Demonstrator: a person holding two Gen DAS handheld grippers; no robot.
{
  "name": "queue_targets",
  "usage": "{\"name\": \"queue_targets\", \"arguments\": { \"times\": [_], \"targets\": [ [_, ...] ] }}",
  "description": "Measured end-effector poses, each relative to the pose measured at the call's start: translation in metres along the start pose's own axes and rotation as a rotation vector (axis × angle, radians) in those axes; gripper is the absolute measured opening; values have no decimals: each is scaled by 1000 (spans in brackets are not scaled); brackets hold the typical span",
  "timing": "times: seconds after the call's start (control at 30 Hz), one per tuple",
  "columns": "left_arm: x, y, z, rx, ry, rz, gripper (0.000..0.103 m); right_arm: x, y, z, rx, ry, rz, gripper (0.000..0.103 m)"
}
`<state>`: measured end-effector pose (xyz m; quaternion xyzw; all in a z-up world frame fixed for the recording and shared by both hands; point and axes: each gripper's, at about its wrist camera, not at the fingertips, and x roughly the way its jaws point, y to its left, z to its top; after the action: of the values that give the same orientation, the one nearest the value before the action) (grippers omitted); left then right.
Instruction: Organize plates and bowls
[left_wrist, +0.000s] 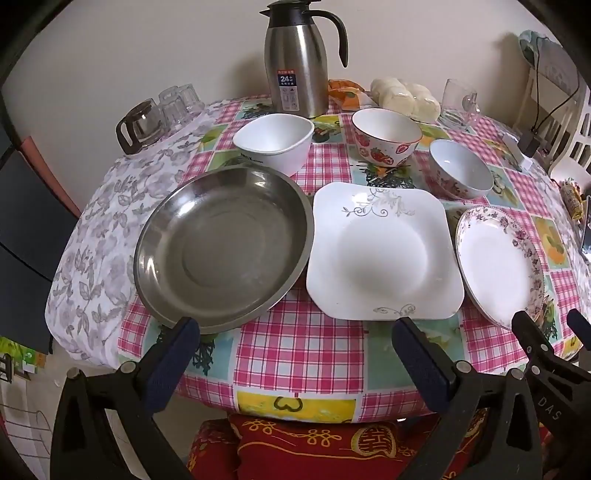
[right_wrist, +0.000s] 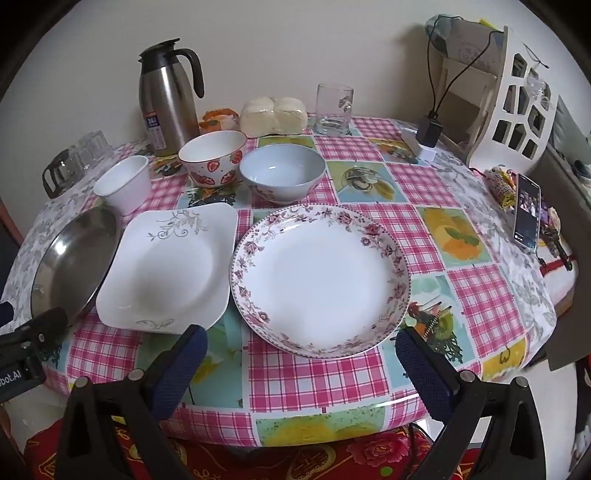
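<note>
We logged a checked-cloth counter (right_wrist: 303, 373) bearing a steel pan (left_wrist: 221, 243), square plate (left_wrist: 384, 254), floral plate (right_wrist: 321, 277), three bowls (right_wrist: 282, 173), a flask (left_wrist: 297, 62), a glass (right_wrist: 333, 109).

Both wrist views: steeply downward; shared table (left_wrist: 295, 354)

Beyond the left gripper's right finger (left_wrist: 421, 354), floral plate (left_wrist: 498, 266) partly covered at its near rim by the right gripper (left_wrist: 546, 332), itself cut off at the frame's edge; left of the right gripper's left finger (right_wrist: 181, 365), steel dish (right_wrist: 74, 262) partly covered by the left gripper (right_wrist: 33, 332); thermos label (left_wrist: 287, 88) too small to read.
</note>
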<state>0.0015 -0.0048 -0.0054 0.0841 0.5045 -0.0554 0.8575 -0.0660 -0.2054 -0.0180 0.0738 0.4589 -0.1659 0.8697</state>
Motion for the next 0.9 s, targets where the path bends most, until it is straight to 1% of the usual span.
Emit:
{"name": "queue_targets", "arguments": {
  "times": [0.27,0.9],
  "targets": [
    [-1,-2,1,9,-12,-7,103,1,-2,1,18,1,15,103],
    [-6,-4,4,15,-22,-28,103,2,1,1,6,7,16,103]
  ]
}}
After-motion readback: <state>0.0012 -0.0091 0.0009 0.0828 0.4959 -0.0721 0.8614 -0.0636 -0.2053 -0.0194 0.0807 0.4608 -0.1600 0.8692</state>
